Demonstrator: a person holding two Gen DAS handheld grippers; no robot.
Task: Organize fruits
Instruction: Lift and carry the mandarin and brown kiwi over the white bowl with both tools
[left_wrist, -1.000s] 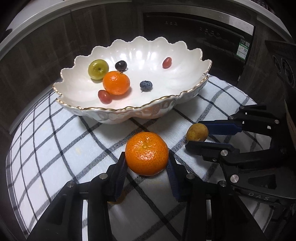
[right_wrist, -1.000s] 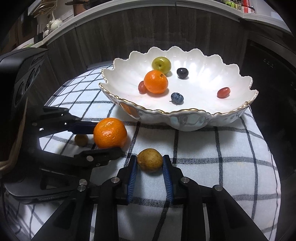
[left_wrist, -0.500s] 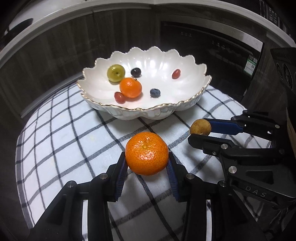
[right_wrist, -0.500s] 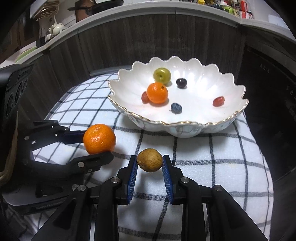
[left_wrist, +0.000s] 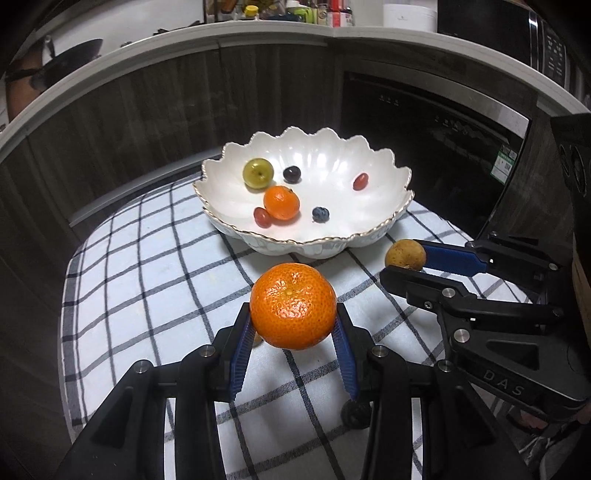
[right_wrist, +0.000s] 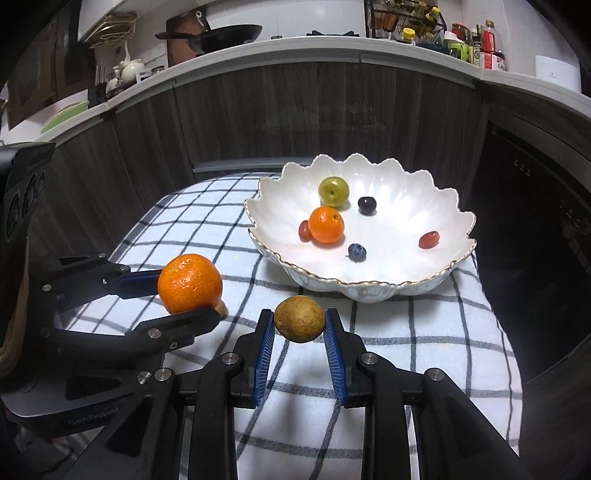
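1. Left wrist view: left tongs clench a mandarin above the checked cloth.
2. Right tongs clench a small brown fruit.
3. Scalloped white bowl with fruit sits at 12 o'clock.

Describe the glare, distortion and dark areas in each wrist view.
Left wrist view: fisheye bends the counter edge into an arc; bright highlights glare off the white bowl; corners fall black. Right wrist view: same curved counter; bowl interior partly washed out; the appliance at right is nearly lost in shadow.
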